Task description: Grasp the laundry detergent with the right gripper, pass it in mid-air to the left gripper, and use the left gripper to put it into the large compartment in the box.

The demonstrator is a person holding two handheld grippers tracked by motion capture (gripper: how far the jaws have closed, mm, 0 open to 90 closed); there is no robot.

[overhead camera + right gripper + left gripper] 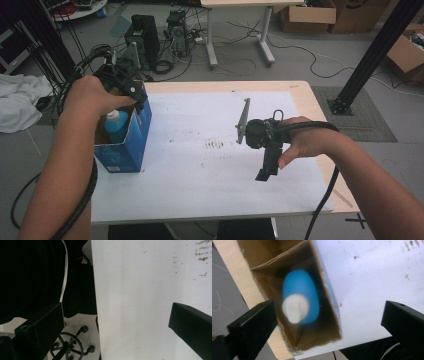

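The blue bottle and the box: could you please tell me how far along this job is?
Done, it seems: the blue bottle stands upright inside the box. In hand: nothing; the left gripper hangs open above the bottle, not touching it, and the right gripper is open over the table. Left: probably just drawing the left gripper away.

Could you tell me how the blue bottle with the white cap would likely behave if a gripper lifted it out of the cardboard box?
The blue bottle looks like smooth, rounded plastic, so flat jaws might slip unless they squeeze its sides squarely. Standing upright in a narrow compartment of the cardboard box, it probably won't tip before it clears the rim. Its weight can't be judged.
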